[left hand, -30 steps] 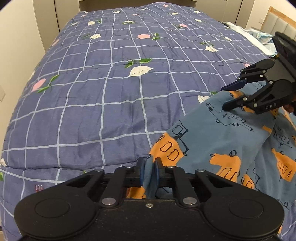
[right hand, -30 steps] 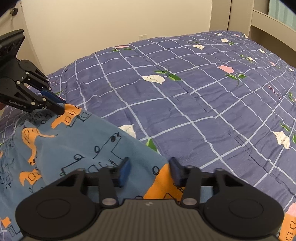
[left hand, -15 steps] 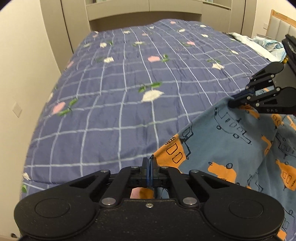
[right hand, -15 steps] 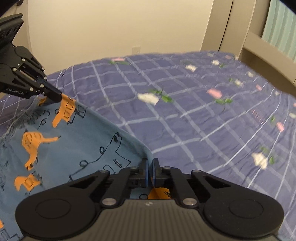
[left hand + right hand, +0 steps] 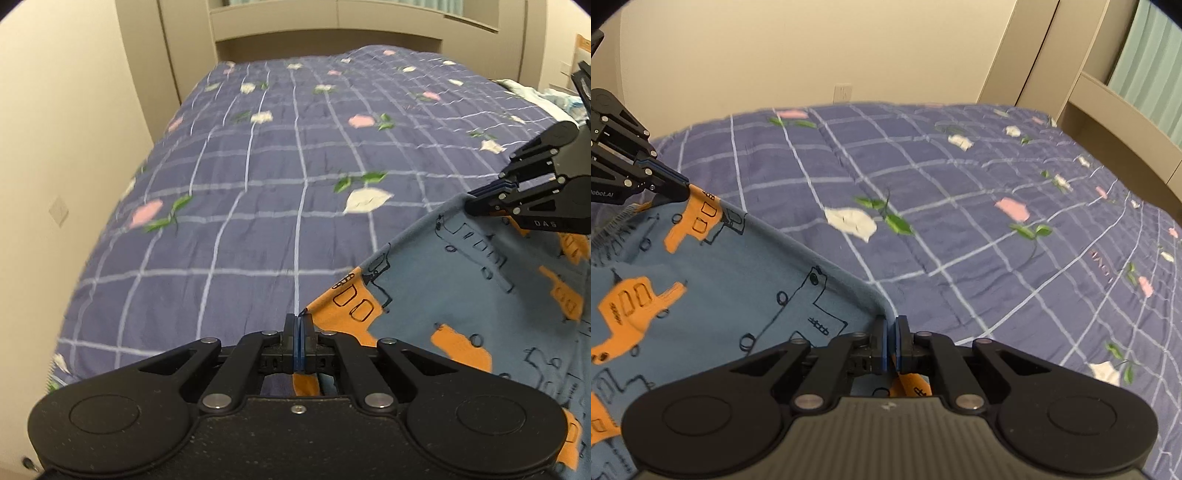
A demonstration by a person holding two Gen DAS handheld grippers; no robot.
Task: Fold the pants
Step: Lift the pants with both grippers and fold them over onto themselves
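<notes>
Open quilt (image 5: 258,206) ahead of both grippers, wall (image 5: 55,147) bounding left side, headboard (image 5: 332,29) beyond

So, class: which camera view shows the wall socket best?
The right wrist view: the socket sits on the wall beyond the bed, fairly sharp and facing the camera. The left wrist view shows only a small, blurred plate on the side wall, seen at an angle.

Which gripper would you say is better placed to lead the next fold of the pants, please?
Neither clearly: the left gripper and right gripper are both shut on corners of one stretched edge of the pants above the quilt, so they should probably move together.
</notes>
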